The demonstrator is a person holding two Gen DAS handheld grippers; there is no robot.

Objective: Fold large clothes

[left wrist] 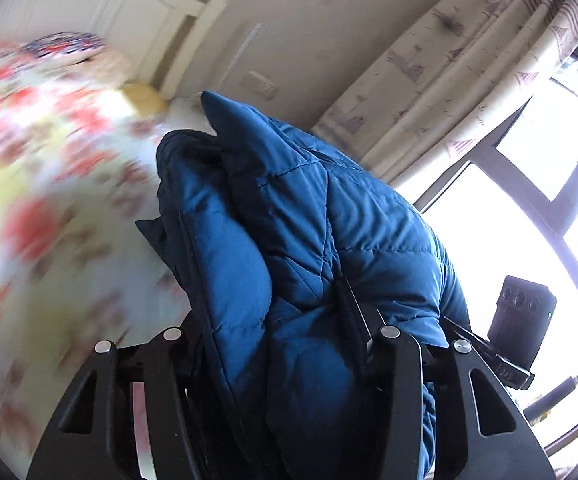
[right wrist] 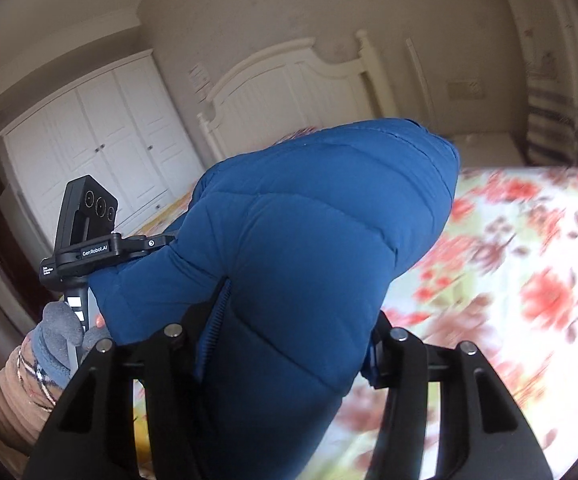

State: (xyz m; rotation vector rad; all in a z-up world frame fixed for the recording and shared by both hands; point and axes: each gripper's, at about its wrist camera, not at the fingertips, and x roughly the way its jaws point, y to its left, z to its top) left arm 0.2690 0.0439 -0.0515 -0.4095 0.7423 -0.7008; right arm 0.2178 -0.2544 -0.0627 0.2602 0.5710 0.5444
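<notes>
Overhead, so to speak, both devices carry one garment clear of the bed. The blue quilted jacket [left wrist: 309, 248] is bunched between the two black fingers of the left gripper [left wrist: 285, 320], which are closed against a thick fold of it; padded fabric bulges forward past the fingertips and rises toward the ceiling side of the view. Seen from the other side, the same jacket [right wrist: 309, 232] fills the gap of the right gripper [right wrist: 289, 320], whose fingers clamp it with a toothed zipper edge [right wrist: 215, 320] running down beside the left-hand finger.

Below and beside the jacket lies the floral bedspread [right wrist: 529, 280], white with red blossoms, blurred in both views. A white headboard [right wrist: 289, 80] stands at the far end of the bed, and a white wardrobe [right wrist: 101, 136] with panelled doors stands against the wall to its left. Patterned curtains [left wrist: 469, 72] hang next to a bright window [left wrist: 529, 200].

In the right wrist view the left device appears at the jacket's edge, its black camera module [right wrist: 89, 216] upright, held by a left hand [right wrist: 59, 336] in a grey knitted glove.
</notes>
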